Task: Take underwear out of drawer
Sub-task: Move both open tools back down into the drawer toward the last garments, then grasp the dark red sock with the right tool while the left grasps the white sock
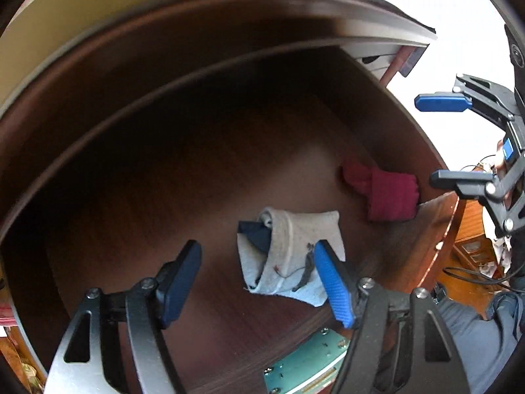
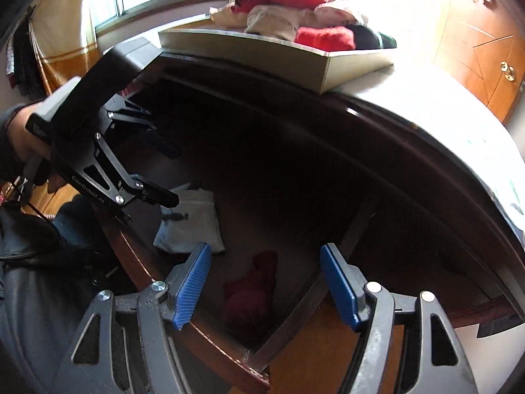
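Observation:
The dark wooden drawer [image 1: 164, 164] is pulled open. On its floor lies a folded pale grey-blue piece of underwear [image 1: 292, 256] with a dark blue part showing, and a dark red piece [image 1: 387, 193] in the corner. My left gripper [image 1: 259, 282] is open inside the drawer, just above the pale piece, its right finger overlapping the cloth's edge. My right gripper [image 2: 265, 282] is open above the red underwear [image 2: 249, 295] at the drawer's corner. The pale piece [image 2: 190, 223] and the left gripper [image 2: 160, 177] show in the right wrist view.
A cream tray [image 2: 295, 55] with piled red, beige and black clothes stands on the dresser top [image 2: 426, 105]. A metal lock plate [image 1: 305, 361] sits on the drawer front. Wooden floor and cupboard doors [image 2: 485, 52] lie to the right.

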